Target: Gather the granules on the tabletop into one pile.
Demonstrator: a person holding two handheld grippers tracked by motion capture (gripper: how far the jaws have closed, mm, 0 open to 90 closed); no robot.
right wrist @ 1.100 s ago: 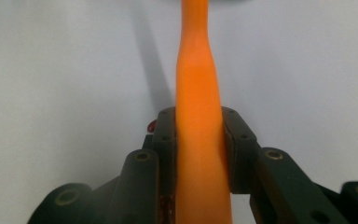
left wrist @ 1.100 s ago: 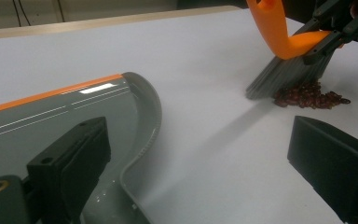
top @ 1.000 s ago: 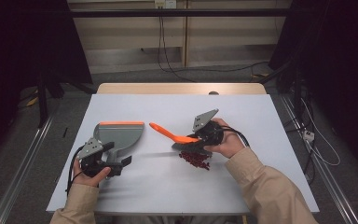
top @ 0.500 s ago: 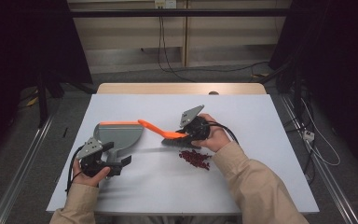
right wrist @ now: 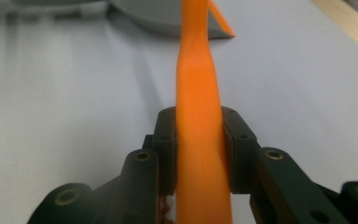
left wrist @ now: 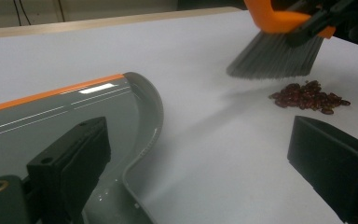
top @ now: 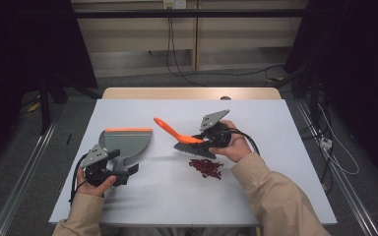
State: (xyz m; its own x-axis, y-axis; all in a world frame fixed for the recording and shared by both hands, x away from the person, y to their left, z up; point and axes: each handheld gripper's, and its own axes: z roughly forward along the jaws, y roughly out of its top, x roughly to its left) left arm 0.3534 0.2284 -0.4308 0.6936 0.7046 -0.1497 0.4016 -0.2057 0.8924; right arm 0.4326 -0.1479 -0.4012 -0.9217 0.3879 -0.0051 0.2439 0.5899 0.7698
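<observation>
A person seated at a white worktop (top: 275,196) works a hand brush and dustpan with a two-jaw tool in each hand. The grey dustpan (top: 125,145), edged in orange along its far lip, lies flat on the person's left side, its mouth facing away and its handle toward the left tool (top: 128,172). That tool sits at the pan's handle end; in the left gripper view its jaws stand wide apart, one over the pan's inner floor and the other over bare worktop, pressing on nothing. The right tool (top: 197,140) is clamped firmly on the orange brush (top: 174,132), both pads tight against the handle in the right gripper view. The brush's long axis runs from the right hand up and leftward, pointing toward the dustpan, with its grey bristles (left wrist: 275,58) hanging just above the surface. The small heap of dark red beans (top: 205,167) lies just on the person's side of the bristles, apart from them and well to the right of the pan. Any sweep must therefore carry the beans leftward across open worktop, with the right hand much the nearer.
</observation>
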